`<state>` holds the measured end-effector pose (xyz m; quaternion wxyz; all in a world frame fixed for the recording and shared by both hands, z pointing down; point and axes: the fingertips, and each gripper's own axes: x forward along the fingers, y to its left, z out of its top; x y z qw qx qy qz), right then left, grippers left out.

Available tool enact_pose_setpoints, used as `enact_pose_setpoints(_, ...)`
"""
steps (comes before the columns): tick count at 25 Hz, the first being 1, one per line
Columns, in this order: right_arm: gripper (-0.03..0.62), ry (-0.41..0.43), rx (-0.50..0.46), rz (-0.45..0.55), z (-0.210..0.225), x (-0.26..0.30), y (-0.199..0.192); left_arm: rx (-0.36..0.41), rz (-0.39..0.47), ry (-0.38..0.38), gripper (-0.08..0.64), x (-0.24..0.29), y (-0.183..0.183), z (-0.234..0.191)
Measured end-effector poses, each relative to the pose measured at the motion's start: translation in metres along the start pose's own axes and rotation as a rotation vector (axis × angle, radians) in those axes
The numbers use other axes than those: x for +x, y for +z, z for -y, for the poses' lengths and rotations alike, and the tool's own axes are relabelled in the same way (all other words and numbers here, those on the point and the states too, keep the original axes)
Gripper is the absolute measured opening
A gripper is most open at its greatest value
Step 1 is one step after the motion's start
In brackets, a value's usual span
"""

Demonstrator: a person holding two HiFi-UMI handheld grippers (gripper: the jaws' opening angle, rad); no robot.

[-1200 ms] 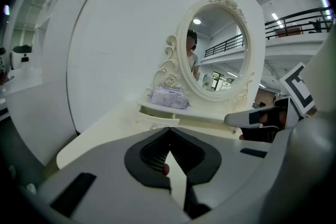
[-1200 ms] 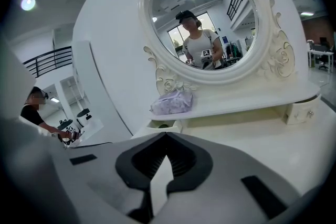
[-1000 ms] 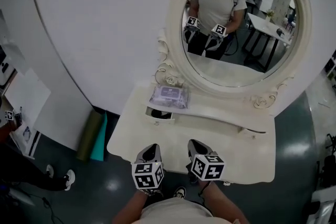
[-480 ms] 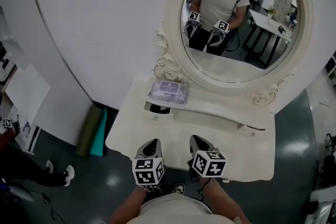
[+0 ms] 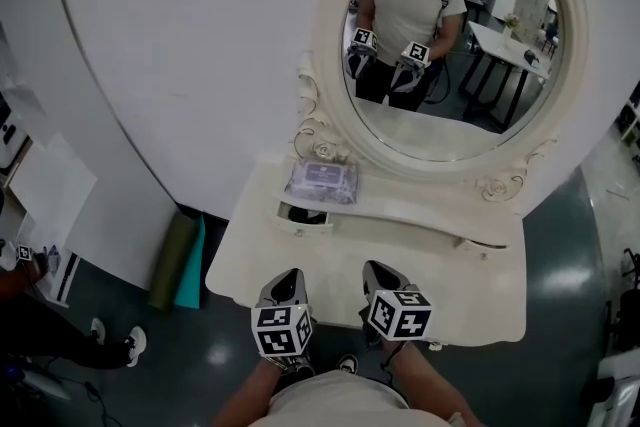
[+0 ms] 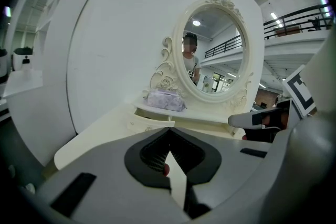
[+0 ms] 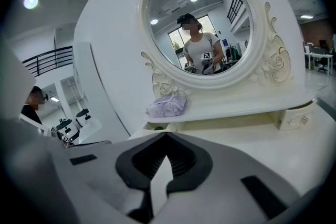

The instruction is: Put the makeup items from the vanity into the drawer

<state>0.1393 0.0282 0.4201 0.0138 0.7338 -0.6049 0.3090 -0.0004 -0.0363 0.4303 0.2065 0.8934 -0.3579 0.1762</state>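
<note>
Head view pictures from the last second are matched almost exactly: only a slight drift of the framing is seen, and nothing on the cream vanity worktop point(image 5: 450, 280) has been moved. The left tool point(image 5: 288, 283) and the right tool point(image 5: 380, 273) are kept side by side over the worktop's near edge, both with jaws closed and nothing between them. The lilac-patterned soft pack point(image 5: 322, 181) lies on the raised cream shelf point(image 5: 420, 212) at the worktop's back left corner, just above the small cream drawer point(image 5: 300, 220), which stands partly pulled out. No progress is judged made; the pack has yet to be reached and gripped.
</note>
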Motion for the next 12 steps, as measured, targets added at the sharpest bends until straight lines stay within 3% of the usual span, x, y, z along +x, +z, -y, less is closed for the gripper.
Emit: enact_pose_setpoints(12,0.017,-0.013,-0.018,0.012,-0.0021,-0.0085,0.0011,0.003,-0.001,-0.008,0.003,-0.0041,-0.0024,0.0023)
